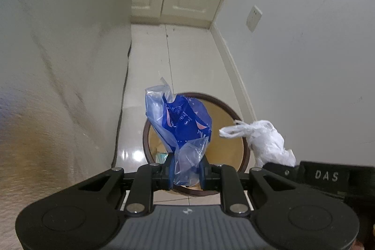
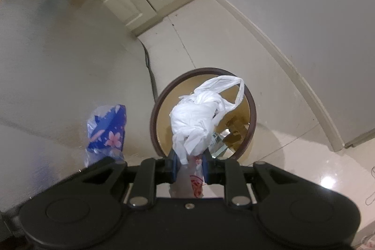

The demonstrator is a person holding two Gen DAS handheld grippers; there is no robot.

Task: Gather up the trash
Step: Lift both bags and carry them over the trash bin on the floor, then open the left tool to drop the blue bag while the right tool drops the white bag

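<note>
Right wrist — bin rim [image 2: 161, 95] beside wall [image 2: 70, 62]

blue bag [image 1: 185, 125]: pink flowers | white bag [image 2: 196, 116] | bin [image 2: 252, 109]: brown rim

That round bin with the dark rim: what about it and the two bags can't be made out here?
- Bin bottom: left wrist view, the blue-and-clear bag covers most of it; right wrist view, the white bag does.
- Scraps inside the bin: small and blurred, kind unclear.
- Blue bag's print: too blurred to read.
- Red print on the white bag: tucked between the right gripper's jaws.
- Left gripper's pads: hidden behind plastic.
</note>
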